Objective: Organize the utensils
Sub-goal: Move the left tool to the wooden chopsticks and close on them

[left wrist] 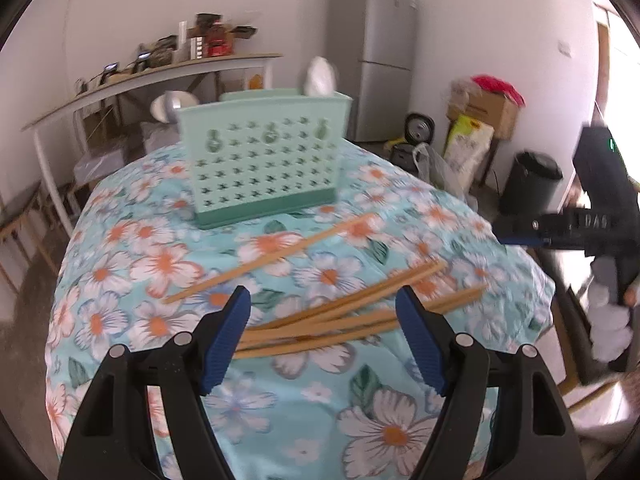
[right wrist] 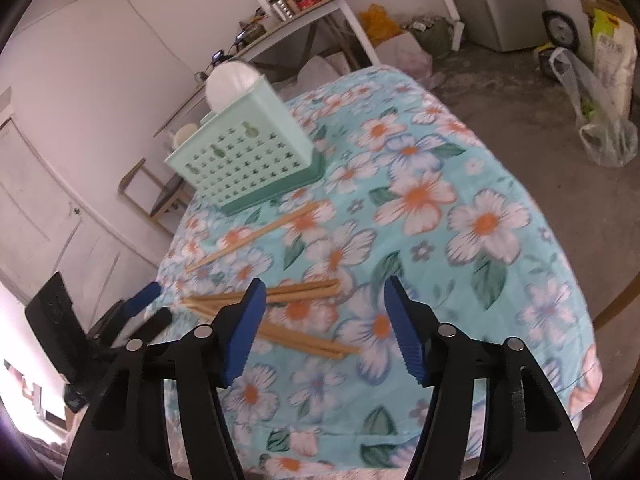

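A floral cloth (left wrist: 168, 264) covers the table in a cluttered room. The left gripper (left wrist: 324, 312) hangs with jaws apart and empty over a heap of chopsticks (left wrist: 340, 320). The right gripper (right wrist: 324, 300) is likewise released, above the same heap. One chopstick (left wrist: 272, 256) lies apart, nearer the upright green holder (left wrist: 260, 160).

Floral-clothed table (left wrist: 500, 248): chopsticks (left wrist: 340, 320), holder (left wrist: 260, 160).

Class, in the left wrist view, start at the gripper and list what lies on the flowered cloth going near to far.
left gripper → pile of chopsticks → single pair of chopsticks → green utensil holder
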A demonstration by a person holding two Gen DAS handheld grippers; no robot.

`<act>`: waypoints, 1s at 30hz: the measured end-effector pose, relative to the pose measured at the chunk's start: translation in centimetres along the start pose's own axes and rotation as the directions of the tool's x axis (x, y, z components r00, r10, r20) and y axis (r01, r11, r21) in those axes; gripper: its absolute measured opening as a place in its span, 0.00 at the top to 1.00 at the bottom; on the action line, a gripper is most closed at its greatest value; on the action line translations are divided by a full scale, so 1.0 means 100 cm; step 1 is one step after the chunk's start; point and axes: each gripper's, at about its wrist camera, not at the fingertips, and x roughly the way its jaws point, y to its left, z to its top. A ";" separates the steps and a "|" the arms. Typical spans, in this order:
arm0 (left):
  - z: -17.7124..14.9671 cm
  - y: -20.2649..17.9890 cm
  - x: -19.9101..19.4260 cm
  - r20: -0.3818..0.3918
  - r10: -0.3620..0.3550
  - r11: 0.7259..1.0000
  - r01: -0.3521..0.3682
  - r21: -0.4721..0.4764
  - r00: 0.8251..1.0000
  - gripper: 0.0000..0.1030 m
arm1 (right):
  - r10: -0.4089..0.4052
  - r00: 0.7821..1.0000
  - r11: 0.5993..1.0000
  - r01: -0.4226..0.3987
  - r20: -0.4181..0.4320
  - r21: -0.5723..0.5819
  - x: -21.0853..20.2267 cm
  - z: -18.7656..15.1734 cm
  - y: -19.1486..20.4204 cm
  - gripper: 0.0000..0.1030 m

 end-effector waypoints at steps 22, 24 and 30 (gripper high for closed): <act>-0.016 0.020 0.051 -0.156 0.061 0.997 -0.068 -0.040 0.986 0.48 | 0.125 0.955 0.992 -0.126 -0.268 0.012 0.079 -0.011 0.021 0.76; -0.008 0.028 0.057 -0.147 0.078 0.995 -0.087 -0.058 0.986 0.48 | 0.115 0.962 0.993 -0.118 -0.247 0.001 0.086 0.001 0.020 0.75; 0.006 0.049 0.056 -0.127 0.066 0.983 -0.086 -0.164 0.990 0.48 | 0.138 0.971 0.990 -0.134 -0.196 0.031 0.089 0.021 0.012 0.74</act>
